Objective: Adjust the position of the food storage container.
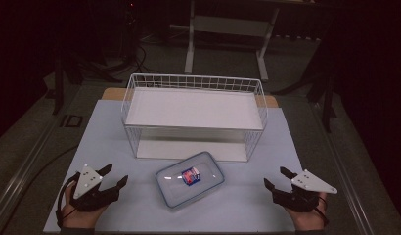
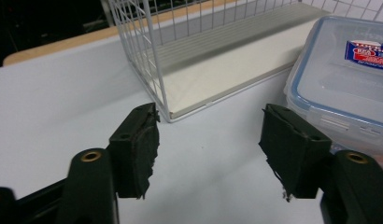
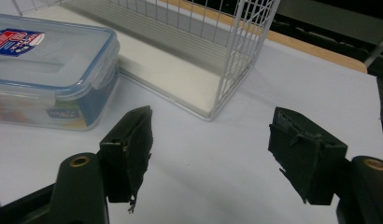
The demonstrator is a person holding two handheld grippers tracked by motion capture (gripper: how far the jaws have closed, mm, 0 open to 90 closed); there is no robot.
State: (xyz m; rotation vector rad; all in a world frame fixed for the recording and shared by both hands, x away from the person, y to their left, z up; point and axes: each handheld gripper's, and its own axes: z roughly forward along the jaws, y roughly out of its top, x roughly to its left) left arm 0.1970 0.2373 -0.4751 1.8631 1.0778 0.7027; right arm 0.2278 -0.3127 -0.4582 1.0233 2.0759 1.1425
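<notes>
We see both tongs, left tongs [image 1: 115, 176] and right tongs [image 1: 276, 178], gaping empty, flanking the clear blue-rimmed box [image 1: 189, 178] with its label.

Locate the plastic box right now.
High view: the plastic box lies lid on at the table's front centre, just before the wire rack, between both tools.

A: We see a red, white and blue label [image 2: 367, 54] on the lid of the clear container [image 1: 189, 178], at two o'clock in the left gripper view.

B: We can read none of its lettering.
</notes>
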